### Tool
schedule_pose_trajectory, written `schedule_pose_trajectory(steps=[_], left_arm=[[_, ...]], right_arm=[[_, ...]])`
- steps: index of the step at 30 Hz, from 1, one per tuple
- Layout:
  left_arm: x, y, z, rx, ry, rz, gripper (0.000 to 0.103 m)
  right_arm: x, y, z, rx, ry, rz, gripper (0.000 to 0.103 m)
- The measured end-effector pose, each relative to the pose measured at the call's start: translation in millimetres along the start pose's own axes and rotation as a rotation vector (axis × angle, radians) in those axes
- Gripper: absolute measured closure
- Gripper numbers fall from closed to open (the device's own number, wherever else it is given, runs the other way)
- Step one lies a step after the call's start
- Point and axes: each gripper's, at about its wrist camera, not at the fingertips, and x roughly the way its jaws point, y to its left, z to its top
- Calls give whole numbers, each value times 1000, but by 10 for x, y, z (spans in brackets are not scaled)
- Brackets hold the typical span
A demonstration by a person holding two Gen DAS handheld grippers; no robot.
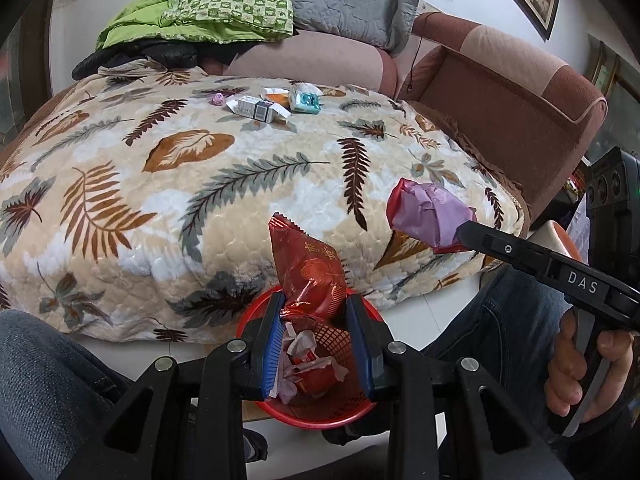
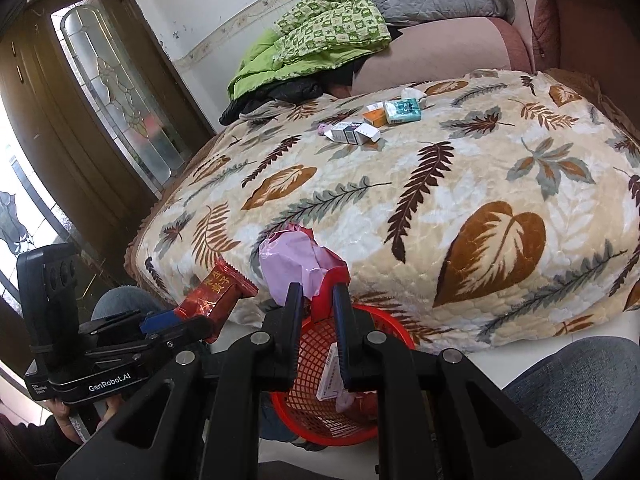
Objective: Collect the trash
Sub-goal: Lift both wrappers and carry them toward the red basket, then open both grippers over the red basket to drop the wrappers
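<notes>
A: What do we have in the left gripper point(image 1: 312, 312)?

B: At the bottom centre of the left wrist view, its blue pads point(image 1: 269, 354) are closed partway onto the lower end of a red foil wrapper point(image 1: 310, 270), which stands up between them. Directly under it we see the red mesh basket point(image 1: 360, 408), with crumpled paper and red scraps inside.

A: And the right gripper point(image 2: 318, 300)?

B: In the right wrist view, lower centre, its fingers are nearly together and pinch a crumpled pink-and-red bag point(image 2: 294, 262). The same bag point(image 1: 430, 210) shows at centre right of the left view, at the tip of that gripper's black finger, above the blanket's edge.

A: Where does the basket sit from that side?

B: Just below the right gripper's fingers, at bottom centre point(image 2: 312, 360); a white carton leans inside it.

A: What remains on the leaf-print blanket point(image 1: 192, 184)?

B: In the upper middle of the left view we see small boxes point(image 1: 256, 109) lying close to a teal tissue pack point(image 1: 306, 100), well apart from both grippers.
</notes>
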Motion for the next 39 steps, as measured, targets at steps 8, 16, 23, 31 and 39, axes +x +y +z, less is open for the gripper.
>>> schedule_pose_trajectory(steps=[8,16,23,31,39], left_arm=[[34,-25,-16,9,16,-4,71],[103,-57,-34,25,45,-3,71],[139,-36,-34,16,65,-7,70],[255,32,-47,-28,120,-33,67],[232,48,-35,-33,115,-27,44]], right_arm=[[63,18,-26,-9,25,-10,88],[122,30,-43,-9,46,-22,88],[136,26,-49,-7,53,-25,88],[204,-1,-82,-7,78,-39,78],[129,-15,-45,14,49,-7,73]])
